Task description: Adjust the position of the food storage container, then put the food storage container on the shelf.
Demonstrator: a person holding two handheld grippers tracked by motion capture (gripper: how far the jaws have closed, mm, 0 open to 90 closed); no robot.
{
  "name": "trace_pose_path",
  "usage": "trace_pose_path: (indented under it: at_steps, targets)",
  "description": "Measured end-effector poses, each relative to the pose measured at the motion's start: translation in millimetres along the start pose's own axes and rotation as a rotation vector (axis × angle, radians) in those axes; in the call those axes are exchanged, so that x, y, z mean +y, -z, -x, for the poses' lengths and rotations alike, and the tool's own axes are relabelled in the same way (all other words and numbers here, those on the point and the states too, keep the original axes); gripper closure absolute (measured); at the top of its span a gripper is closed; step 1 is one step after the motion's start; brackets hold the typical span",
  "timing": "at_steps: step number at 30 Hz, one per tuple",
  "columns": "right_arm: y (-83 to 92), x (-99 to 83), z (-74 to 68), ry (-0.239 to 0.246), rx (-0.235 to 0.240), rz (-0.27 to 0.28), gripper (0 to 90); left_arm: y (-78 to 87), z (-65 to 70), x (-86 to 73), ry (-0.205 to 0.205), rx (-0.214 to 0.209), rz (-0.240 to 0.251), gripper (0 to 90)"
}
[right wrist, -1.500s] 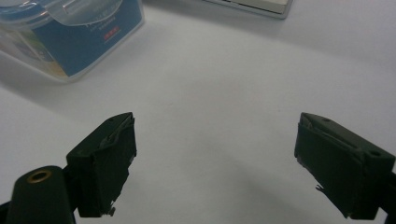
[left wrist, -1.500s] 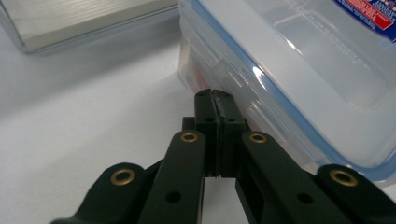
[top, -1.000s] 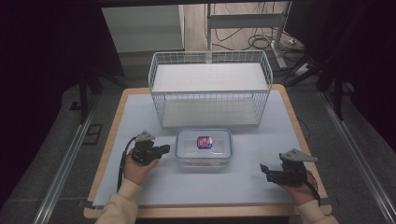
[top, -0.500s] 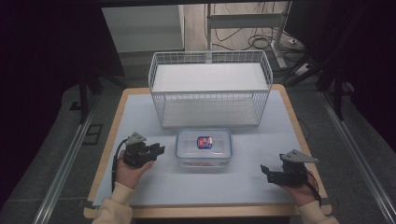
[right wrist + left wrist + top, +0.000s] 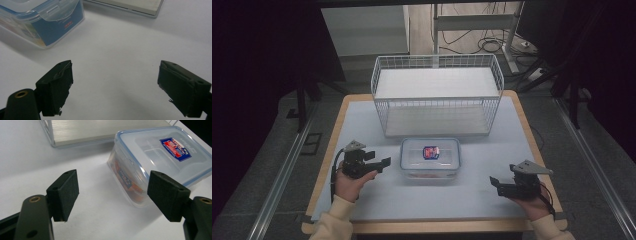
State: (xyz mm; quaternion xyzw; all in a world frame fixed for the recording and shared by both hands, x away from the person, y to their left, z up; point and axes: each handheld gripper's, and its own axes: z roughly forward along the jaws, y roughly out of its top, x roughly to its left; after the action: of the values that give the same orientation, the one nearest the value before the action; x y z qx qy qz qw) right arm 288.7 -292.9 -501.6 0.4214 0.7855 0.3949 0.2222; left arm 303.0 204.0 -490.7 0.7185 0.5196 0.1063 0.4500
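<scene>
Overhead light falls bright on the white bench (image 5: 362, 125); surroundings sink into near black. Soft shadows lie under the lidded box (image 5: 160, 162), whose lid shows mild glare. Close-up tongs look slightly soft

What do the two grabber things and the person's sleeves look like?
Each gripper is black, with two blocky flat-faced jaws on arms that carry brass-coloured rivets. The left gripper and right gripper each wear a grey three-cornered plate on top, and a black cable trails from the left one. The sleeves are cream-coloured.
</scene>
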Motion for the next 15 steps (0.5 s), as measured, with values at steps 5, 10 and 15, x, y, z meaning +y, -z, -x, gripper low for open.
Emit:
trace_pose_path:
  at_steps: [5,10,15]
  targets:
    - [0.9,1.8,0.9,-0.005,-0.004,0.008,12.8,1.2,1.2,0.9,0.012,-0.01,-0.002,23.0]
    - [-0.6,10.9,-2.4,-0.021,0.036,0.027,12.3,0.1,3.9,5.3,0.015,-0.035,0.004,21.7]
    - [-5.5,23.7,-8.8,-0.042,0.089,0.037,13.1,-6.3,3.7,8.6,0.045,-0.056,-0.003,17.4]
